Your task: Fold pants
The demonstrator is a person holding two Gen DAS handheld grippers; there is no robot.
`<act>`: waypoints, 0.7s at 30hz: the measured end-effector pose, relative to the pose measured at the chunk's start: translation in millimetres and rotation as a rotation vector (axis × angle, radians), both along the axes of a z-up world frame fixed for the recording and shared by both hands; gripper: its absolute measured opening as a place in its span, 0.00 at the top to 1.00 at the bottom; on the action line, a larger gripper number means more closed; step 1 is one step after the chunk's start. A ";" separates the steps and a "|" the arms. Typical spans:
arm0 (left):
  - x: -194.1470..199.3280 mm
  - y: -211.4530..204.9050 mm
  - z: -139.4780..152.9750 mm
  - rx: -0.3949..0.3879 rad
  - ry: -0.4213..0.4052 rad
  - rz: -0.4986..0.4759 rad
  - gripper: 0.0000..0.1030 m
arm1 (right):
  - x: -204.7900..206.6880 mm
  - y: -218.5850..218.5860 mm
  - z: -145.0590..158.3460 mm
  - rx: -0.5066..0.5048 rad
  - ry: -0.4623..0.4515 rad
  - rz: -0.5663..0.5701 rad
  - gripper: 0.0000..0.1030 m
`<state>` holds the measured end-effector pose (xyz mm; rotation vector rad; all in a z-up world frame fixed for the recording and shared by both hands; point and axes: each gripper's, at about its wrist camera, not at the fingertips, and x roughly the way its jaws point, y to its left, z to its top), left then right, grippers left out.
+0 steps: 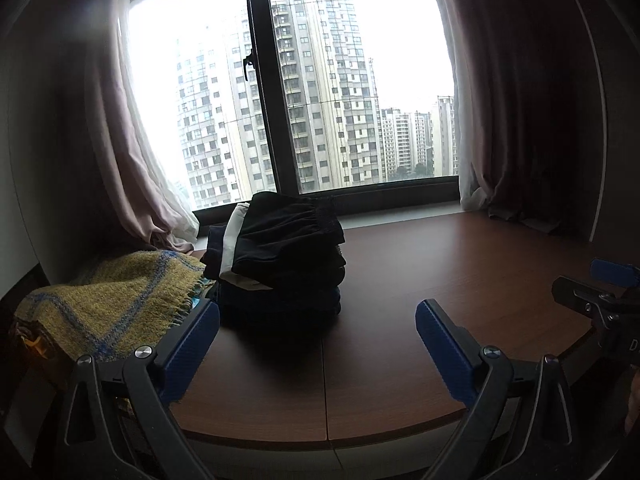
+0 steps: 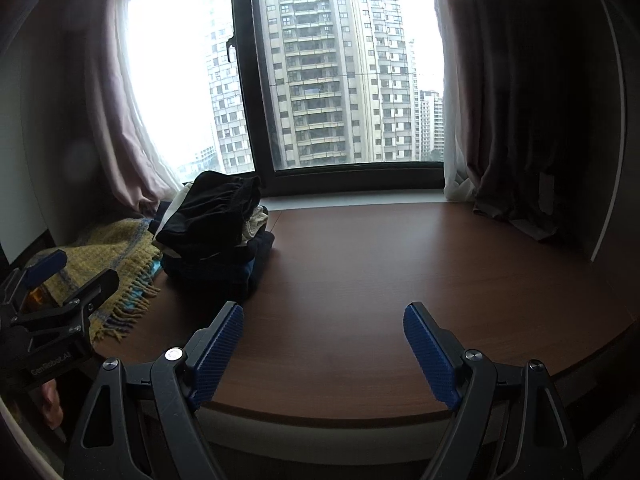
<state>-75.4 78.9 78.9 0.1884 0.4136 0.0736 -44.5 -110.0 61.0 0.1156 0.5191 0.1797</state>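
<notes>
Left wrist view: folded dark pants [image 1: 288, 240] top a stack; both grippers' fingers [image 1: 192, 344] spread wide, empty.

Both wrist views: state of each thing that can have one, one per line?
left gripper: open, empty, above the table.
right gripper: open, empty, above the table.
pile of clothes: folded, stacked, black pants on top.
yellow blanket: folded, lying left of the pile.
curtains: drawn aside.
window: looks shut.
</notes>
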 end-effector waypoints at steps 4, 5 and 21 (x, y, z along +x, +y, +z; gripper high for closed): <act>-6.8 -0.4 -1.6 -0.007 0.013 -0.011 0.02 | -10.7 -3.1 0.5 0.007 0.007 -0.010 0.19; -8.8 -0.2 -2.0 -0.008 0.015 -0.011 0.02 | -13.2 -3.7 0.4 0.010 0.008 -0.011 0.19; -39.7 4.7 -8.1 -0.010 0.044 -0.042 0.01 | -49.2 4.8 -3.4 -0.009 0.028 -0.038 0.19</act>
